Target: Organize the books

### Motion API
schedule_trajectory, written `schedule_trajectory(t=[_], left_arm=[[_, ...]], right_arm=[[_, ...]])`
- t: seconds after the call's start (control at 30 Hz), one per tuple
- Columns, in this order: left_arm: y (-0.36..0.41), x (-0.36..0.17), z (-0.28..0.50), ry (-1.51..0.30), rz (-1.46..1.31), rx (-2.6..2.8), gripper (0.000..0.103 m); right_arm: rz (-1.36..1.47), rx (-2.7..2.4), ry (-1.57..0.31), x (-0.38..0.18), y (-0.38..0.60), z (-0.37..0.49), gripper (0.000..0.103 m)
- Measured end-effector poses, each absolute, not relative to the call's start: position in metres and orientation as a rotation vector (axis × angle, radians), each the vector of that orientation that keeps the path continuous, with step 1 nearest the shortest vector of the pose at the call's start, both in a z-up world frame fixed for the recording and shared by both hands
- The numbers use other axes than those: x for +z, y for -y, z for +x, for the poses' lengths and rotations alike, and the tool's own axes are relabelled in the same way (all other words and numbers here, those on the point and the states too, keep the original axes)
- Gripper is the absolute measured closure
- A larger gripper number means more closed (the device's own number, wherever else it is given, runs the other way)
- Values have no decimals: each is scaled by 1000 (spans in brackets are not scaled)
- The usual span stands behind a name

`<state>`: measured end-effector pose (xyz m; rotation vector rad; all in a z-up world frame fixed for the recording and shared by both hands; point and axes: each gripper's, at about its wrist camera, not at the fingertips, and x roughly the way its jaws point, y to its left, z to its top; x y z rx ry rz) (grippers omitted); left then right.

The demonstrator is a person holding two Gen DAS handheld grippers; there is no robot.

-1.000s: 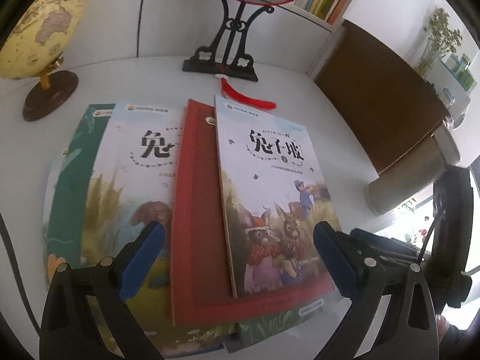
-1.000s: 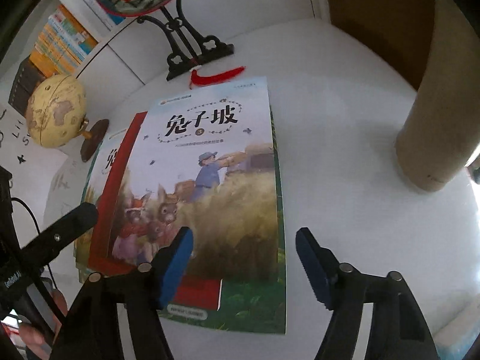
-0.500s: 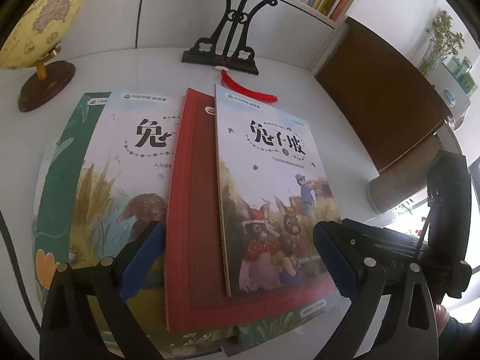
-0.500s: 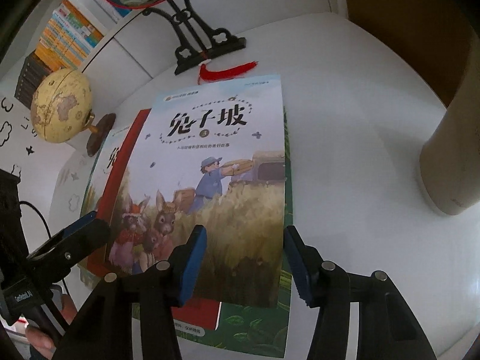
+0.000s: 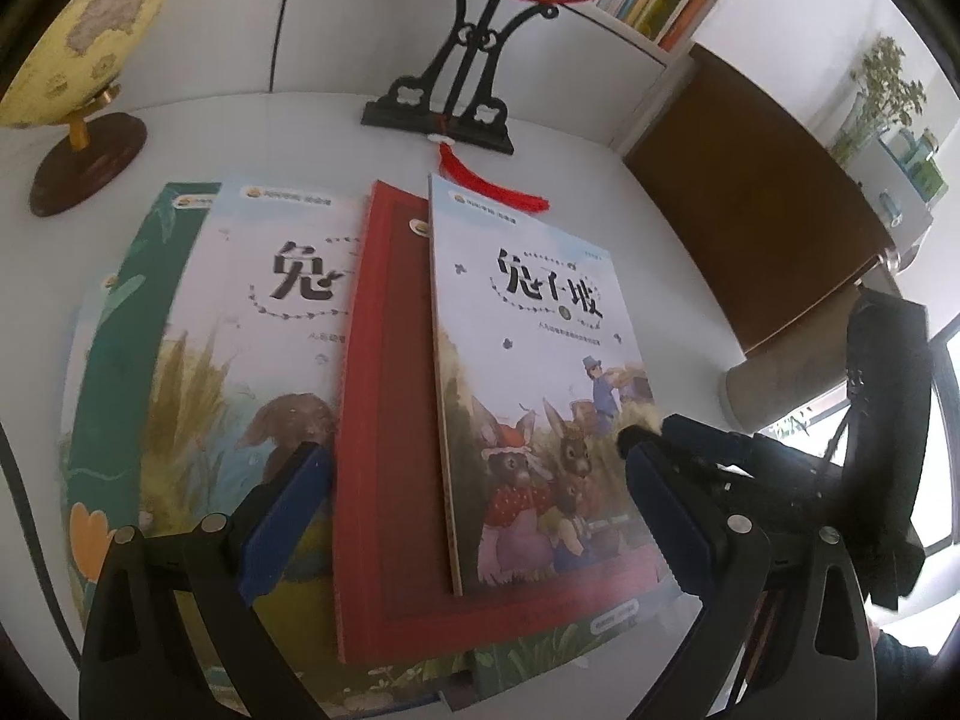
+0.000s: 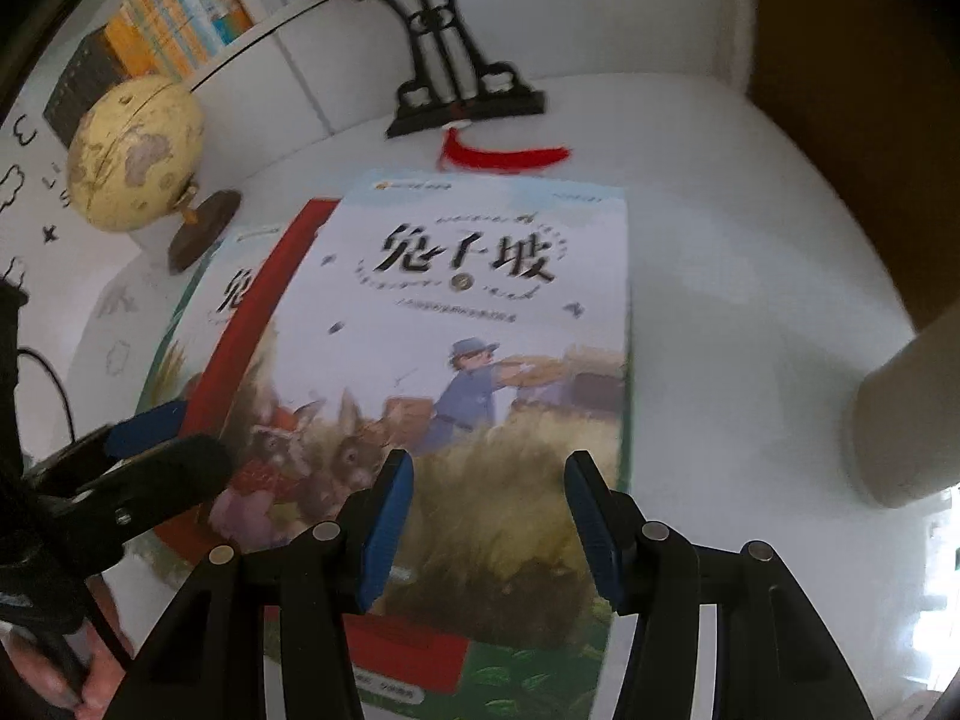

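Note:
Several books lie fanned on the white table (image 5: 600,192). On top is a rabbit picture book (image 5: 540,360) (image 6: 480,330). It overlaps a red book (image 5: 390,420) (image 6: 240,348), a second rabbit book (image 5: 258,330) and a green book (image 5: 120,330). Another green cover (image 6: 522,666) shows under its near edge. My left gripper (image 5: 474,510) (image 6: 162,450) stands open above the red book's near half. My right gripper (image 6: 489,516) (image 5: 654,450) hovers over the top book's near right corner, jaws partly apart, with nothing visibly pinched.
A globe (image 5: 78,48) (image 6: 135,156) stands at the back left. A black fan stand (image 5: 444,114) (image 6: 462,102) with a red tassel (image 5: 498,186) is behind the books. A beige cylinder (image 6: 900,420) and a brown panel (image 5: 750,210) are at the right. A hand (image 6: 90,678) holds the left gripper.
The right gripper's jaws have narrowed, and it has slid left over the top book's near right corner while rolling. The left gripper has stayed where it was.

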<state>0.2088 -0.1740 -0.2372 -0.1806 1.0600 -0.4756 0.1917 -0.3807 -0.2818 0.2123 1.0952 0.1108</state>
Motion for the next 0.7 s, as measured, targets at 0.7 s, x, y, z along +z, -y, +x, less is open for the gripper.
schedule_trajectory(t=[0.7], left_arm=[[187, -234, 204, -1047, -157, -517, 5]], right_arm=[[340, 119, -1111, -290, 408, 209, 50]])
